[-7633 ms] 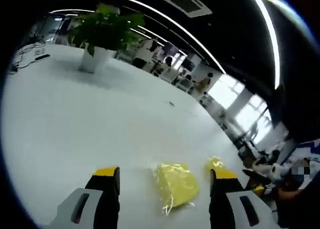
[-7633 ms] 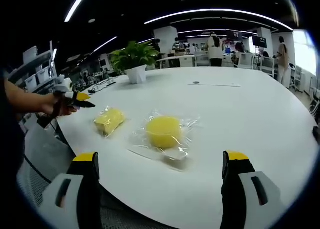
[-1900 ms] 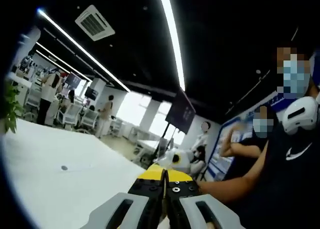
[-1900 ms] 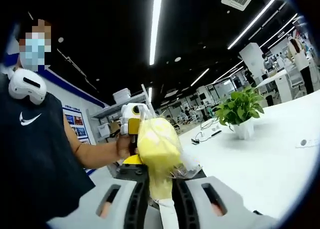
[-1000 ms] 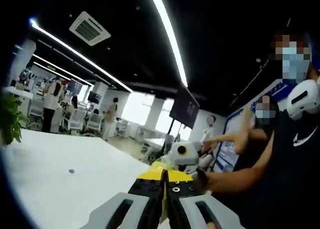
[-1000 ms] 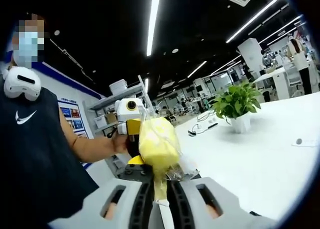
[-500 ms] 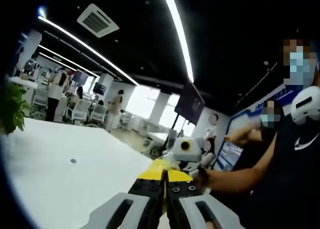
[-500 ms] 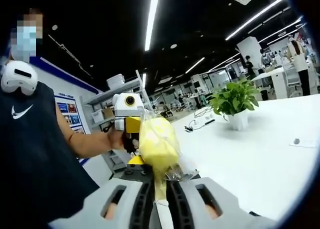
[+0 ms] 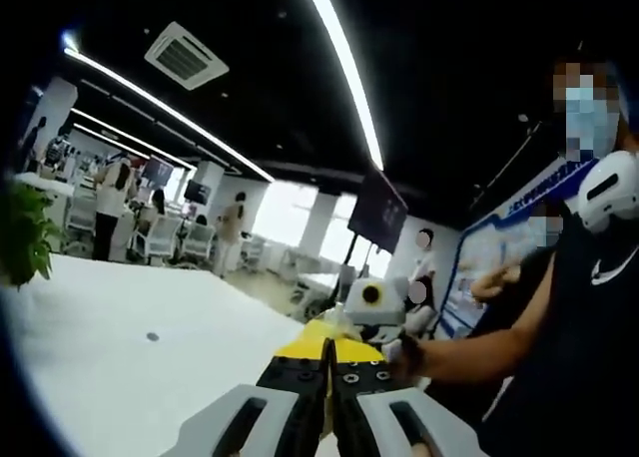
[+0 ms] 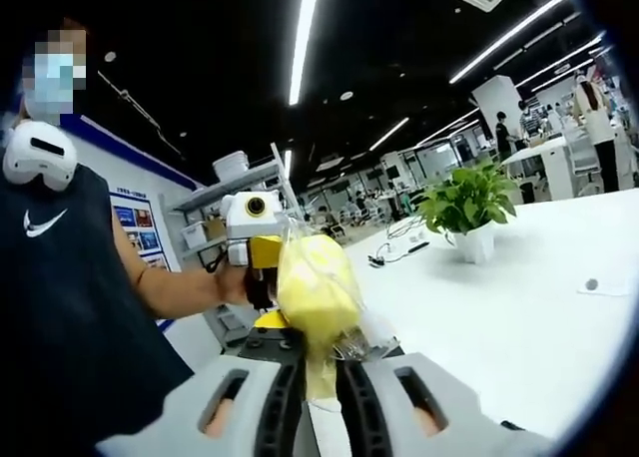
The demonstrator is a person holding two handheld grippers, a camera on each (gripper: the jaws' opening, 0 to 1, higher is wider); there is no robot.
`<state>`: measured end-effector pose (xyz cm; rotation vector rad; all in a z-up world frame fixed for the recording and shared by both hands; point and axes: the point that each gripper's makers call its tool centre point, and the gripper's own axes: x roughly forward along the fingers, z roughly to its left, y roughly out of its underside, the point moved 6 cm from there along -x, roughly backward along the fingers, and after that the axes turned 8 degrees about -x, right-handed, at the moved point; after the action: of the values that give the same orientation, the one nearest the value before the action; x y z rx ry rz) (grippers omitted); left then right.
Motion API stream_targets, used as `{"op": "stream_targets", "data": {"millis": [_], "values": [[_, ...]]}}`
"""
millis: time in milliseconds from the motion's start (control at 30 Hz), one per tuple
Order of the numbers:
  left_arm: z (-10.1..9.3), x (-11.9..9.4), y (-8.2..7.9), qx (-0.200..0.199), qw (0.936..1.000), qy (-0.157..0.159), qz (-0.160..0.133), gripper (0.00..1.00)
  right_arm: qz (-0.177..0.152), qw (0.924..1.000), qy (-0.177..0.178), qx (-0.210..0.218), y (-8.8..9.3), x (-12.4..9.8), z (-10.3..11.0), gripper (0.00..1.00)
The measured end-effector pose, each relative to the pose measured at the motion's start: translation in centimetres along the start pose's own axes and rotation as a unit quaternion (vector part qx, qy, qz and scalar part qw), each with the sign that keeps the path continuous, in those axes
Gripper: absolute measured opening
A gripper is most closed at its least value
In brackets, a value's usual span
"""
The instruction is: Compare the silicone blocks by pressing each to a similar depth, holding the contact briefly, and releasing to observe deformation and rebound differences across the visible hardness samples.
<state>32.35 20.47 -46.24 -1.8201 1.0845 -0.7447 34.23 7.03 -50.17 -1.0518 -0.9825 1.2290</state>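
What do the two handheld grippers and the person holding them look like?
Both the left gripper and the right gripper have light grey bodies with dark slotted recesses, black jaws and yellow tips. Seen across in the right gripper view, the left gripper is yellow and black. The person wears a sleeveless black top with a small white logo.

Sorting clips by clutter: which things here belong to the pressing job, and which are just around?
Job:
yellow block in plastic wrap, pinched by the right tool
left tool, shut

Around:
potted plant
white table
shelving
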Motion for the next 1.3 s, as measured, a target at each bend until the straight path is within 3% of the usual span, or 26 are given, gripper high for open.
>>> {"op": "stream_targets", "data": {"millis": [433,500,600,800,933,1133,1300], "values": [[-0.4,-0.3,-0.5,-0.027,0.9995,0.009,-0.017,0.00,-0.012,0.9997,0.007,-0.022,-0.2,0.3,0.0,0.14],[-0.3,-0.2,-0.5,-0.028,0.9994,0.007,-0.018,0.00,-0.004,0.9993,0.017,-0.034,-0.1,0.4,-0.1,0.19],[-0.2,-0.4,-1.0,-0.036,0.9989,0.007,-0.029,0.00,0.000,0.9977,0.044,-0.053,0.1,0.2,-0.5,0.36],[0.9,-1.2,-1.7,-0.047,0.9977,-0.011,-0.048,0.00,0.004,0.9856,0.129,-0.109,-0.1,-1.0,-2.2,0.77],[1.6,-1.7,-1.9,-0.067,0.9958,-0.022,-0.059,0.00,0.009,0.9741,0.176,-0.141,-0.2,-2.5,-3.1,0.94],[2.2,-2.1,-1.8,-0.077,0.9946,-0.031,-0.063,0.00,0.010,0.9558,0.246,-0.160,-0.1,-6.2,-4.3,0.96],[3.1,-2.6,-1.5,-0.089,0.9927,-0.041,-0.070,0.00,0.009,0.9434,0.299,-0.143,1.7,-9.1,-4.9,0.96]]}}
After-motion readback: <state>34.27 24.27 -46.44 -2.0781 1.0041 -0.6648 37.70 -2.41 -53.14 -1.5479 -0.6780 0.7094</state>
